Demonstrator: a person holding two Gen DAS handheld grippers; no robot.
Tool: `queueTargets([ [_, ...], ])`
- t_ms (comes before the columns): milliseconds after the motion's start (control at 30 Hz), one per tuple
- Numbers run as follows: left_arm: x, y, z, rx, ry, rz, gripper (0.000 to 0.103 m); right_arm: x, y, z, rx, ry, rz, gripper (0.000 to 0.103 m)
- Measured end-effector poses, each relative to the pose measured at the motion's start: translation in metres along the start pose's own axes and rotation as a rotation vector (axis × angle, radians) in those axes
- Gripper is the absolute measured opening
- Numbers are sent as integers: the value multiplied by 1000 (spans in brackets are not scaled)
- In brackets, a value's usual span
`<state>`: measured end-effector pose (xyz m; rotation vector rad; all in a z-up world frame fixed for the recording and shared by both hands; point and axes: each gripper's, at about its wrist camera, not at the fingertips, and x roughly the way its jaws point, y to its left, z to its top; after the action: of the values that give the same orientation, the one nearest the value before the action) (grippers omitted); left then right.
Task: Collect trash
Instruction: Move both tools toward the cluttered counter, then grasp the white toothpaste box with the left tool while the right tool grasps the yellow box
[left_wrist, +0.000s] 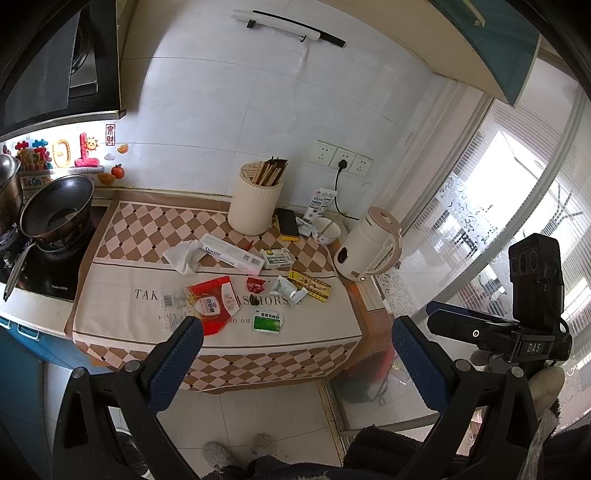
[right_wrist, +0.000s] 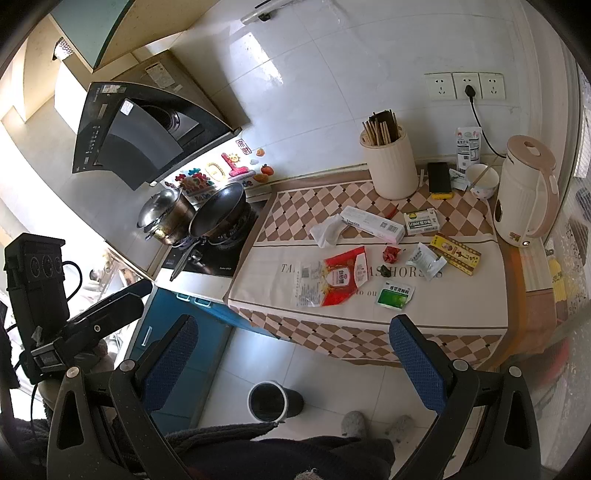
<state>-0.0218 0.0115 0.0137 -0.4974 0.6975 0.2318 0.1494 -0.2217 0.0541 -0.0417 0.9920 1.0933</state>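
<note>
left gripper (left_wrist: 295, 354): jaws spread wide, holding nothing, held off the table's front edge
right gripper (right_wrist: 291, 354): spread wide too, holding nothing, over the floor
trash: red wrapper (right_wrist: 345, 276), green sachet (right_wrist: 394, 295), crumpled tissue (right_wrist: 327, 230), yellow box (right_wrist: 456, 254), all on the tablecloth (right_wrist: 266, 273)
bin (right_wrist: 269, 402): on the floor below the table's front

We cannot read the small print on the green sachet (left_wrist: 267, 321); the steel pot (left_wrist: 8, 184) is cut by the left wrist view's edge
</note>
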Motion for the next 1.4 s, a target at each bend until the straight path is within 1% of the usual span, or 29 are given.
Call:
queueTargets([
  [267,-1,-1,-3,4,2,-1,103,2,-1,1,1,-1,-1,103],
  [333,-2,-1,-4,4,-4,22,103,2,-1,2,1,-2,0,103],
  [367,-2,-1,-4,15,-18,75,103,2,-2,2,2,-2,0,103],
  [400,0,-1,-3,34,-31,156,103,3,-2,3,7,-5,-5,103],
  [433,4,-1,-2,59,-43,251,103,2,-4,4,15,-14,-16,103],
  [500,16,2,0,96,-63,428,103,5,5,3,31,-33,-53,103],
  [533,23,5,0,112,-69,492,103,8,5,3,49,-48,-95,103],
  [567,33,9,1,125,-63,552,103,11,7,0,57,-51,-112,103],
  [600,44,15,2,129,-48,592,103,18,7,2,69,-54,-136,103],
  [667,67,30,2,120,-5,611,103,31,-2,3,105,-50,-194,103],
  [700,80,37,3,110,15,614,103,39,-22,4,121,-48,-209,103],
  [833,128,51,6,79,87,639,103,72,-53,9,185,-29,-274,103],
  [933,174,57,14,39,164,639,103,94,-77,23,199,-1,-315,103],
  [1000,212,62,21,7,224,645,103,114,-99,38,186,24,-374,103],
  [1033,232,64,24,-9,253,649,103,133,-117,49,161,52,-427,103],
  [1067,250,66,27,-21,277,660,103,143,-127,57,145,66,-450,103],
  [1133,291,69,31,-43,323,696,103,185,-166,77,75,144,-553,103],
  [1167,314,69,33,-53,344,716,103,201,-181,83,45,175,-577,103],
  [1200,334,68,35,-63,366,735,103,224,-201,91,4,223,-613,103],
  [1233,360,68,36,-76,394,754,103,251,-221,97,-39,286,-648,100],
  [1267,376,68,37,-84,411,761,103,270,-235,99,-67,337,-660,98],
  [1300,398,67,37,-91,436,773,103,296,-251,101,-108,406,-670,94],
  [1333,417,66,38,-93,459,784,103,321,-267,103,-156,469,-679,93],
  [1367,430,66,39,-92,475,791,103,335,-275,100,-191,501,-688,92],
  [1400,444,66,39,-95,493,799,103,355,-288,101,-234,543,-702,87],
])
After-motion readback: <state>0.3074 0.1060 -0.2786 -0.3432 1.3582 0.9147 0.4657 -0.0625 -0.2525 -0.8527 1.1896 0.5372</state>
